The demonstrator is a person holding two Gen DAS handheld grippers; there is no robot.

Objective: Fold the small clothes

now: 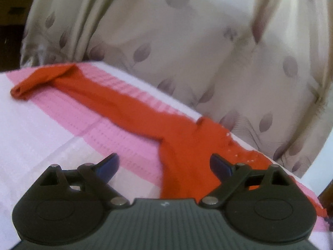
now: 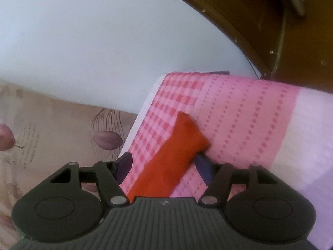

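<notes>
Pink bedsheet (image 1: 87, 120): both wide-spread grippers angle down over red garment (image 1: 129, 106).

The red garment (image 1: 129, 104) runs under the left gripper's body, so its near end is hidden; the curtain (image 1: 187, 41) is pretty blurry.

Support was flat padded surface covered in pink-and-white cloth (image 1: 41, 129), with gingham band beside dotted pink stripe and plain white section. Long orange-red garment (image 1: 133, 108) lay stretched directly on pink band near far edge, one end folded over, other end near cover's corner (image 2: 164, 79).
</notes>
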